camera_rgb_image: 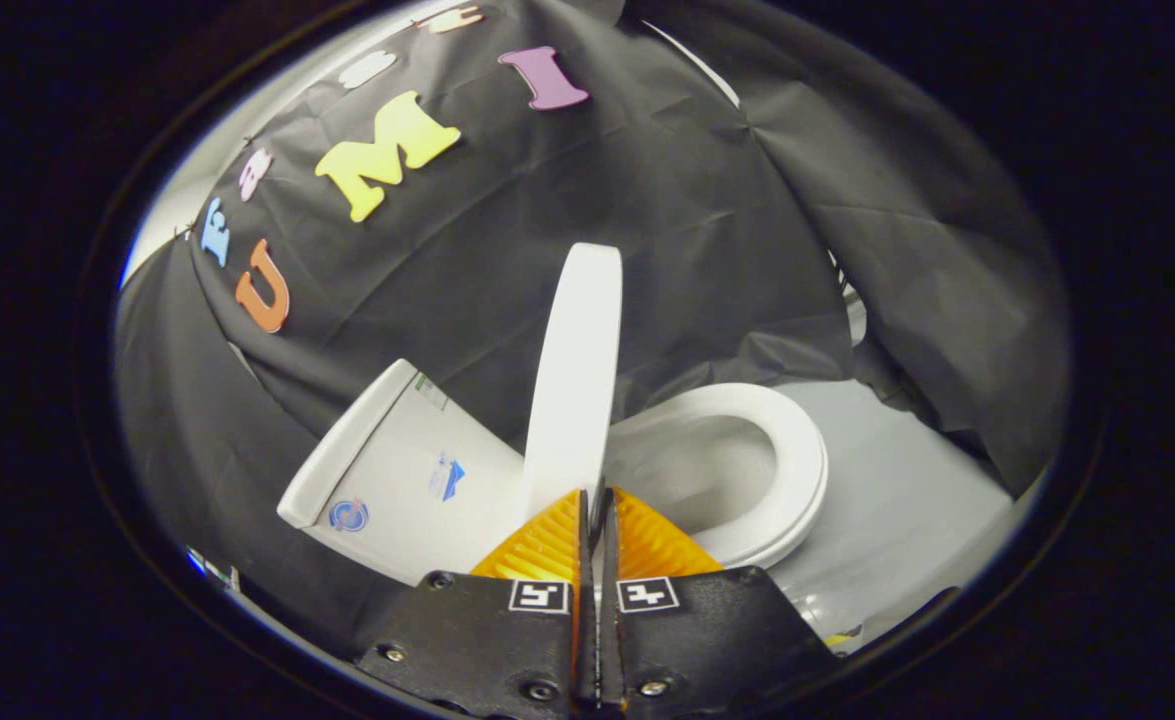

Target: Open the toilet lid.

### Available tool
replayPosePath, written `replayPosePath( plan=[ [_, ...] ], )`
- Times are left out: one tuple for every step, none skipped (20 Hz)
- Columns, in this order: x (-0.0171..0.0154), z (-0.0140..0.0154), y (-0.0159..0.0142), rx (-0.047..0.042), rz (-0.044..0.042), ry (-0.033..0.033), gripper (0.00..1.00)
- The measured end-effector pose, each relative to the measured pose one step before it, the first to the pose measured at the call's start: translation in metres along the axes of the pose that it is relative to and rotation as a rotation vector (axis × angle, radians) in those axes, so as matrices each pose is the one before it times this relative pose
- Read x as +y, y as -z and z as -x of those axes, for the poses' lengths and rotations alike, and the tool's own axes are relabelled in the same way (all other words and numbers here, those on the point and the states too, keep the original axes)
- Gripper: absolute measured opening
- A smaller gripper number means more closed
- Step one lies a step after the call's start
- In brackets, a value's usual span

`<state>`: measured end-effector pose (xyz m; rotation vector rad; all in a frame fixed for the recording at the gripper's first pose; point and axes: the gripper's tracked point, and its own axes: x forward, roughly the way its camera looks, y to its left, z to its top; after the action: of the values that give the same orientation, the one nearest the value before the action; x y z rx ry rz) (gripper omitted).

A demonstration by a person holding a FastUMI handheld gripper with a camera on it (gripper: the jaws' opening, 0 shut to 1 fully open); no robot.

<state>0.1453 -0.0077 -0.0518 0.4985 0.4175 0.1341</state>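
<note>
The white toilet lid (575, 380) stands raised almost upright and I see it edge-on, between the tank (397, 470) on the left and the seat ring (782, 470) on the right. The bowl opening (697, 470) is uncovered. My gripper (595, 497) is shut, its fingers pressed together with only a hairline gap and nothing between them. The fingertips sit right at the lid's near lower edge; I cannot tell whether they touch it.
Black cloth walls close in behind the toilet and on both sides. A pale grey floor (907, 490) runs to the right of the bowl. The tank carries small stickers (444, 477) on its top.
</note>
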Motion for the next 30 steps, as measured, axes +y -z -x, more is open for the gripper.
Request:
replayPosePath(
  plan=[
    [0.00384, 0.00007, -0.00067, -0.00205, 0.00892, -0.00059, 0.05],
    [0.00355, 0.00033, -0.00039, -0.00174, 0.01111, -0.00022, 0.05],
    [0.00388, 0.00086, -0.00034, -0.00239, 0.0033, -0.0001, 0.06],
    [0.00308, 0.00014, -0.00053, -0.00155, 0.00817, 0.00215, 0.06],
    [0.00276, 0.00021, 0.00048, -0.0015, 0.00573, 0.00534, 0.06],
    [0.00257, 0.00037, -0.00036, -0.00347, 0.00754, 0.00414, 0.06],
    [0.00491, 0.00053, -0.00045, -0.00355, 0.01111, 0.0001, 0.06],
    [0.00454, 0.0013, -0.0006, -0.00378, 0.01346, 0.00046, 0.06],
    [0.00366, -0.00129, 0.00005, -0.00279, 0.01719, 0.0029, 0.06],
    [0.00336, 0.00014, -0.00076, -0.00254, 0.01459, 0.00424, 0.07],
    [0.00299, -0.00125, -0.00137, -0.00222, 0.01135, 0.00309, 0.07],
    [0.00263, 0.00007, -0.00048, -0.00006, 0.00859, 0.00039, 0.07],
    [0.00291, -0.00078, 0.00011, -0.00149, 0.00524, 0.00006, 0.07],
    [0.00242, -0.00021, 0.0, -0.00033, 0.00249, 0.00147, 0.07],
    [0.00315, -0.00032, -0.00022, -0.00193, 0.00518, -0.00005, 0.07],
    [0.00284, 0.00092, -0.00099, 0.00062, 0.00731, -0.00132, 0.07],
    [0.00238, -0.00101, -0.00038, -0.00087, 0.00578, 0.00172, 0.08],
    [0.0025, 0.00025, -0.00038, -0.00172, 0.00542, 0.00052, 0.07],
    [0.00279, -0.00079, 0.00043, -0.00001, 0.01024, 0.00397, 0.08],
    [0.00249, 0.00012, 0.00039, -0.00244, 0.00643, 0.00124, 0.08],
    [0.00377, -0.00009, -0.00052, -0.00004, 0.00812, 0.00039, 0.08],
    [0.00438, 0.00071, -0.00104, -0.00135, 0.00595, -0.00219, 0.08],
    [0.00337, -0.00085, 0.0005, -0.00034, 0.00649, -0.001, 0.07],
    [0.00533, 0.00065, -0.00064, 0.00252, 0.00489, 0.00159, 0.07],
    [0.00206, -0.0006, -0.00048, 0.00212, 0.00136, 0.00357, 0.08],
    [0.00222, 0.00008, -0.00026, 0.00191, 0.01053, 0.00376, 0.08],
    [0.00173, -0.0002, 0.00051, 0.00252, 0.00692, 0.00163, 0.07],
    [0.00218, -0.00042, -0.00123, -0.00013, 0.00404, 0.00139, 0.08],
    [0.00294, -0.00038, 0.00084, -0.00158, 0.00515, -0.00134, 0.08],
    [0.00288, -0.00017, -0.00026, -0.00286, 0.00232, -0.00067, 0.08]
  ],
)
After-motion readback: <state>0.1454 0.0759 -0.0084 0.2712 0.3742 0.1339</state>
